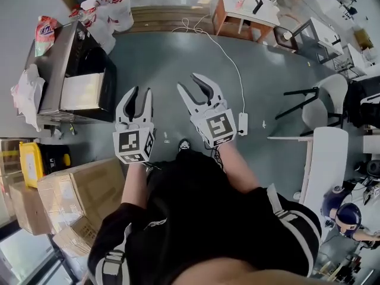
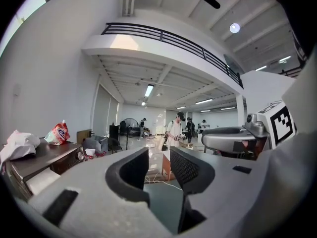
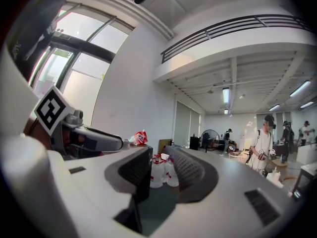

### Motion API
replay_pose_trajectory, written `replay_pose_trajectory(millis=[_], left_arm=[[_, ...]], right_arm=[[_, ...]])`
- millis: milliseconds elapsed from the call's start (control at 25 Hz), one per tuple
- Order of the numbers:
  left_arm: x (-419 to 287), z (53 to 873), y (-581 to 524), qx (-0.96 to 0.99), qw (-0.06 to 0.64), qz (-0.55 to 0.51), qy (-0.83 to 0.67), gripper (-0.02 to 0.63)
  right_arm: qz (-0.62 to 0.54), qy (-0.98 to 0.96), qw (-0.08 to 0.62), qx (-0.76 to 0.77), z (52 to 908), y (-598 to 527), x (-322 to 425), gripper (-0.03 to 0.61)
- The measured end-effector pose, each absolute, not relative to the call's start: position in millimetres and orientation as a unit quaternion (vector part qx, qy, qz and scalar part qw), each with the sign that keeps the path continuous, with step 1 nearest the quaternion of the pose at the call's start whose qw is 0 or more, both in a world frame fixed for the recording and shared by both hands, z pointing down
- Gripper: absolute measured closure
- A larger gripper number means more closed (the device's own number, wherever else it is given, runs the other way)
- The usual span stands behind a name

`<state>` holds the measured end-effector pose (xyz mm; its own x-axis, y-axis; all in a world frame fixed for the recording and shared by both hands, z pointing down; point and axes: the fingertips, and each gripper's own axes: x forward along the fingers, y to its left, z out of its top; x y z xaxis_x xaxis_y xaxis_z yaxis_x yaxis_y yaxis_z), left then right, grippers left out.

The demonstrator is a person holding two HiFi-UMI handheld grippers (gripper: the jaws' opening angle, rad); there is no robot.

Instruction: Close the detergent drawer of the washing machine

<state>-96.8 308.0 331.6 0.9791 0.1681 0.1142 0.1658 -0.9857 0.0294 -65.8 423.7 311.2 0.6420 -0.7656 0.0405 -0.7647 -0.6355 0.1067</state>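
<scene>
The washing machine [image 1: 65,64] stands at the left of the head view, grey on top and dark in front. A pale rectangular part [image 1: 82,92] juts from its front; I cannot tell if it is the detergent drawer. The left gripper view shows the machine [image 2: 49,157] low at the left, well away from the jaws. My left gripper [image 1: 141,94] and right gripper [image 1: 190,83] are held side by side in front of the person, right of the machine and apart from it. Both are open with nothing between the jaws [image 2: 158,170] [image 3: 158,170].
A red packet [image 1: 46,28] and a white bag [image 1: 27,94] lie on the machine. White bottles [image 1: 113,10] stand behind it. Cardboard boxes [image 1: 77,200] and a yellow container [image 1: 32,162] sit at the lower left. A power strip [image 1: 242,123], chair [image 1: 314,105] and white table [image 1: 326,159] are to the right.
</scene>
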Motion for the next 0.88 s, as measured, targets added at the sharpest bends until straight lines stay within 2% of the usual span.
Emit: replay_pose_trajectory(millis=[440, 880], left_arm=[[-44, 342, 294, 0.996, -0.006, 0.074, 0.046, 0.459], [53, 340, 221, 0.998, 0.010, 0.051, 0.029, 0.459]], right_arm=[[0.005, -0.466, 0.029, 0.884, 328, 402, -1, 0.408], [-0.001, -0.497, 0.053, 0.866, 329, 316, 84, 0.405]])
